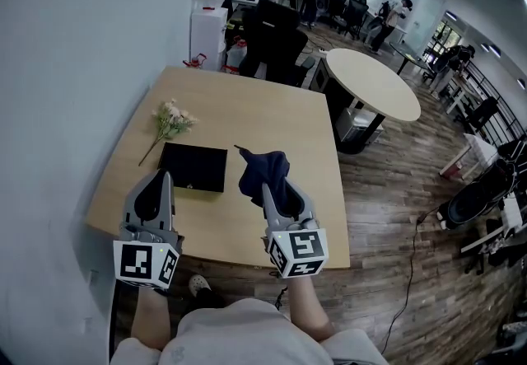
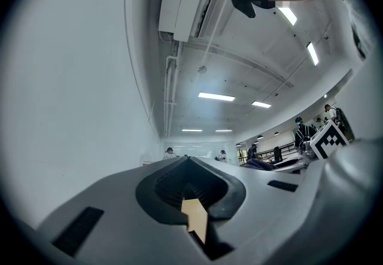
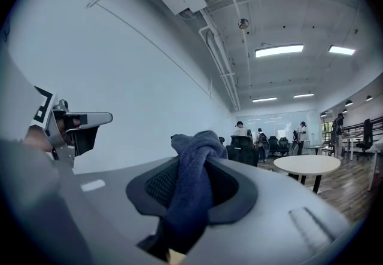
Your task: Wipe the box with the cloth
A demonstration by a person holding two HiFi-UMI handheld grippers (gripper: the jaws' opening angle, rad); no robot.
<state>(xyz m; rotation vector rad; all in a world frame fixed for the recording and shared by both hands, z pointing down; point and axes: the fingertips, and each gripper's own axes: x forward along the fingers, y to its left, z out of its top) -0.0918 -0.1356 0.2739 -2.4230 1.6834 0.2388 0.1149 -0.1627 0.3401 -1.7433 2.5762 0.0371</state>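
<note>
A flat black box point(image 1: 193, 167) lies on the wooden table point(image 1: 247, 108), left of centre. My right gripper point(image 1: 268, 189) is shut on a dark blue cloth point(image 1: 265, 172), which bunches up above the table just right of the box. In the right gripper view the cloth point(image 3: 192, 168) is pinched between the jaws of my right gripper point(image 3: 190, 189). My left gripper point(image 1: 165, 177) hovers over the box's near left corner, its jaws together with nothing in them. In the left gripper view my left gripper point(image 2: 190, 168) points up at the ceiling, and the box is hidden.
A sprig of pale flowers point(image 1: 170, 119) lies on the table beyond the box. A round white table point(image 1: 375, 83) stands to the right, with black office chairs point(image 1: 276, 38) and a white water dispenser point(image 1: 210, 21) behind. People stand far back. A cable point(image 1: 410, 269) runs across the wood floor.
</note>
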